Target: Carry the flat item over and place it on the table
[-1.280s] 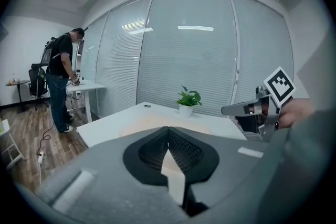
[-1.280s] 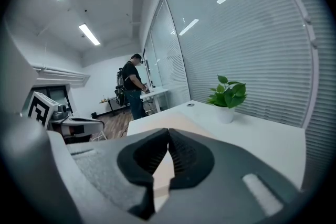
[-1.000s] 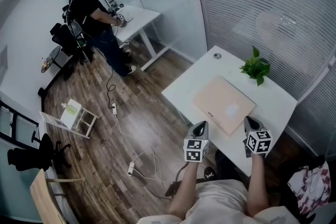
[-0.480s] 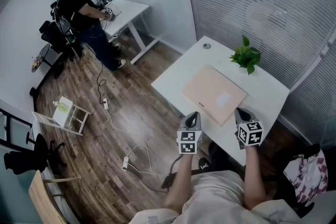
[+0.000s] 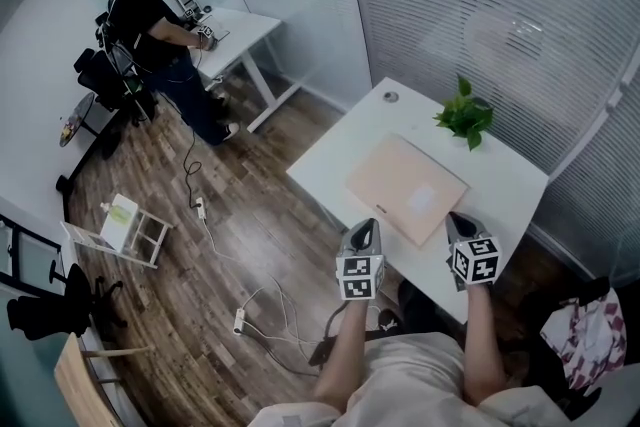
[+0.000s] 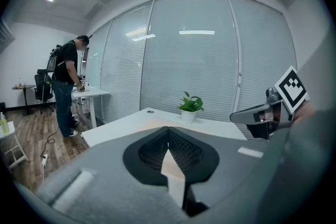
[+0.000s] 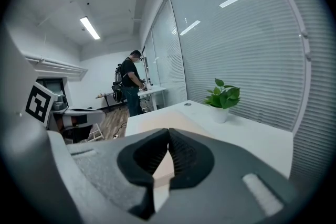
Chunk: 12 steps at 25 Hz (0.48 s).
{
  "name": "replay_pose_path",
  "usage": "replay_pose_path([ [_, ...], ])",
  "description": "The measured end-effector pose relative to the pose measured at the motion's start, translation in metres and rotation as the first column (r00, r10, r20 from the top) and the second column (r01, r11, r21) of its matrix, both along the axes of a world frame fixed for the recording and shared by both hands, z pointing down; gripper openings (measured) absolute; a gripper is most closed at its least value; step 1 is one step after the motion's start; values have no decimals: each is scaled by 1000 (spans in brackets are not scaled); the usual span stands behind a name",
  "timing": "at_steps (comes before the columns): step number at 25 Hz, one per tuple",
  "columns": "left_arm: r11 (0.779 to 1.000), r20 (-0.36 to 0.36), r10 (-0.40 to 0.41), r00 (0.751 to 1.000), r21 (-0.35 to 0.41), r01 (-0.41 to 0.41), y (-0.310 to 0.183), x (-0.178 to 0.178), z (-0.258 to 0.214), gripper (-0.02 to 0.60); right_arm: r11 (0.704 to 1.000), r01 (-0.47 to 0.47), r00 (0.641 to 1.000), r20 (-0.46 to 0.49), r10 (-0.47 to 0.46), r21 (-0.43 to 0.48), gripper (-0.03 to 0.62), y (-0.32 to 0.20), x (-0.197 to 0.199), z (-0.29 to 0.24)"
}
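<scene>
At the far left a person (image 5: pixel 148 15) is standing at a white desk (image 5: pixel 248 23). The left gripper (image 5: pixel 364 227) is hovering at the near edge of the white table (image 5: pixel 515 190), and its jaws are pressing together with nothing between them. The flat beige item (image 5: pixel 405 187) is lying on the table, just beyond the two grippers. A small plant (image 5: pixel 464 118) is standing behind it. The right gripper (image 5: pixel 456 219) is also showing its jaws closed and is gripping nothing.
</scene>
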State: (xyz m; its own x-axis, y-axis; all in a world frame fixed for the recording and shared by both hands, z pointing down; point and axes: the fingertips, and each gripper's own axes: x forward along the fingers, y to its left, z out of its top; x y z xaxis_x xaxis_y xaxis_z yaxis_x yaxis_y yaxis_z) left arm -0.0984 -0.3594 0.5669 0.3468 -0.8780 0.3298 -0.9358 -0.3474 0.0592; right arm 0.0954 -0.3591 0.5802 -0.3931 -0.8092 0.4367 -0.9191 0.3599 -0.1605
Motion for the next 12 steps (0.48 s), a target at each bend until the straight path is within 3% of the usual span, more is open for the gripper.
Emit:
replay_pose_path([
  [4,1000,-2,0,1000,19,0,-12,4,-5,8,1000,6,1000,4,-6,19,2,-7,1,-4],
  [12,1000,0,6,1000,-17,-5,-2,5,4,8,1000,-5,1000,16,5,8,2,4,-2,-5],
])
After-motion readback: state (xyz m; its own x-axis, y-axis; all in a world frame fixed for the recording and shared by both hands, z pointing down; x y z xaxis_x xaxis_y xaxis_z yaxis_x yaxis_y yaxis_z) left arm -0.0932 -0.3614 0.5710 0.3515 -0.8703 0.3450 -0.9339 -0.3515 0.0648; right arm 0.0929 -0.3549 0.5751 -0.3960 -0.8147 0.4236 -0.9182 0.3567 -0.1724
